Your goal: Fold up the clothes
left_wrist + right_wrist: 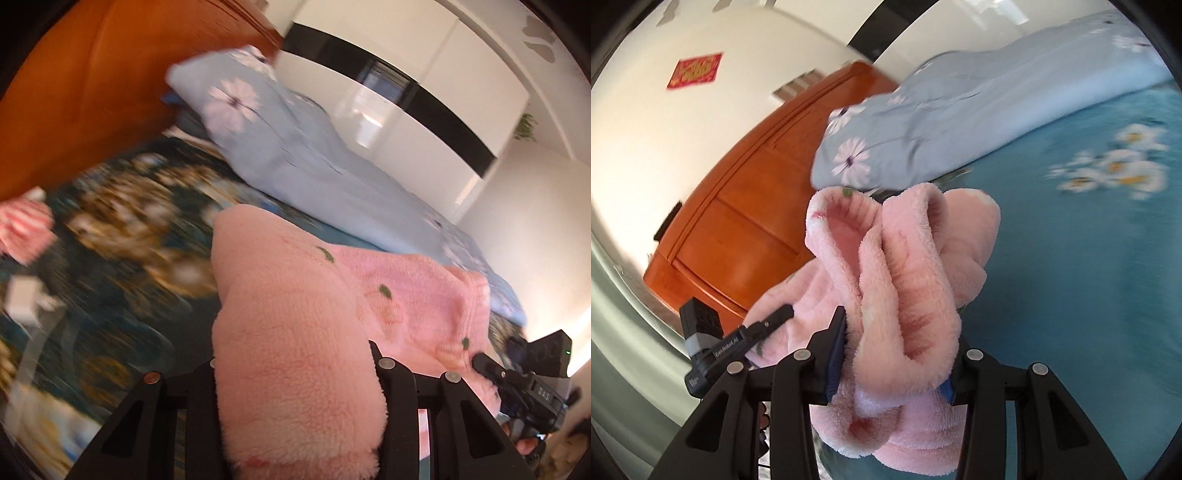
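I hold the pink fleece garment [295,332] above the bed [1071,295], lifted clear of the sheet. My left tool [299,373] is part-closed, clamping a thick bunched fold; my right tool [901,354] is part-closed on several rolled layers. Risk: the plush pile may slip from the pads, since each grip holds a wad, not a clean edge, and the fold would land crooked. The blue quilt [960,110] lies just beyond the garment and could snag it. Beside the quilt, the floral sheet offers open room; the wooden headboard [746,206] bounds it.
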{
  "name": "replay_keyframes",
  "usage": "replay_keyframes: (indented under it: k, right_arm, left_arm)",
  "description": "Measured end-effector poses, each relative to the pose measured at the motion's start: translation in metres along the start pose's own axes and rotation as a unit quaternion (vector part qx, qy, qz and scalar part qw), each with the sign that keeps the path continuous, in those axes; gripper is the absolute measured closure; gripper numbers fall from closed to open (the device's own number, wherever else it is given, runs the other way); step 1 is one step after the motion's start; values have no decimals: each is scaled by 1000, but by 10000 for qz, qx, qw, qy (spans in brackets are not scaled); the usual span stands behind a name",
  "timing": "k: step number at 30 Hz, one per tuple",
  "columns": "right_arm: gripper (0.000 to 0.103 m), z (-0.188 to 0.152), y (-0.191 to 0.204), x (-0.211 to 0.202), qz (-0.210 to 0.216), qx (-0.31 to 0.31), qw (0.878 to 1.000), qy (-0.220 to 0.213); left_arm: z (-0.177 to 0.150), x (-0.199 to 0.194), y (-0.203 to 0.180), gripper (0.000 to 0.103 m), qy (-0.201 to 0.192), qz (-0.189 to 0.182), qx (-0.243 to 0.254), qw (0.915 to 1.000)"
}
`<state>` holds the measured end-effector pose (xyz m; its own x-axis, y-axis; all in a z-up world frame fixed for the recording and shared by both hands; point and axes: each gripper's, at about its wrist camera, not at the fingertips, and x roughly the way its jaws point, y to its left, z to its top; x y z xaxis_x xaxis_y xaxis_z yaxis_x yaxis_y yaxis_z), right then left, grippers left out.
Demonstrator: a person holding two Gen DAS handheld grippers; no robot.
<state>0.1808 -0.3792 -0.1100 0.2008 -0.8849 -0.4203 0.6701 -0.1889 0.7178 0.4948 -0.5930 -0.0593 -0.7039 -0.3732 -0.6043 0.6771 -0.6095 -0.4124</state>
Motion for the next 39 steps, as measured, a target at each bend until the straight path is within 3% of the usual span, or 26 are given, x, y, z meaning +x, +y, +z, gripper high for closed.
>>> replay_keyframes:
  k: [5, 9, 14, 17, 20, 22, 26, 28, 32, 33, 36, 39]
  right_arm:
    - [60, 15, 27, 70, 197, -86, 9997, 126]
    - [60, 3, 23, 110, 355, 93, 9990, 264]
    - [60, -29, 6, 152, -36, -9, 9963, 860]
    - [58, -30, 2, 150, -34, -157, 9963, 840]
    - [57, -22, 6, 144, -160, -257, 9957, 870]
    - [57, -20, 12, 134, -210, -386, 9959, 795]
    - [57, -12, 29, 102, -452, -992, 9937, 261]
    - [56, -3, 43, 93, -431, -1233, 9914, 91]
    - [56, 7, 74, 106, -199, -1785, 9833, 295]
    - [56, 7, 80, 112, -160, -1872, 9816, 352]
    - [56, 5, 95, 132, 51, -2026, 9777, 553]
    - [56, 2, 99, 153, 143, -2018, 9760, 801]
  left_arm:
    - [44, -6, 46, 61, -160, 737, 292, 9967]
    - [60, 10, 78, 61, -185, 1173, 302, 9925]
    - [41, 61, 113, 61, 481, 1879, 359, 9804]
    - [29, 73, 127, 56, 647, 2012, 429, 9765]
    - [33, 64, 136, 47, 647, 1946, 262, 9784]
    - [36, 56, 138, 46, 661, 1887, 92, 9798]
    - [40, 29, 131, 44, 435, 1895, -257, 9806]
    - [41, 20, 123, 41, 253, 2121, -250, 9766]
    - [49, 3, 103, 40, -283, 2965, 256, 9543]
    - [50, -2, 98, 39, -436, 2963, 335, 9535]
    - [51, -4, 81, 33, -499, 2253, 483, 9718]
    - [44, 15, 73, 33, -210, 2012, 641, 9772]
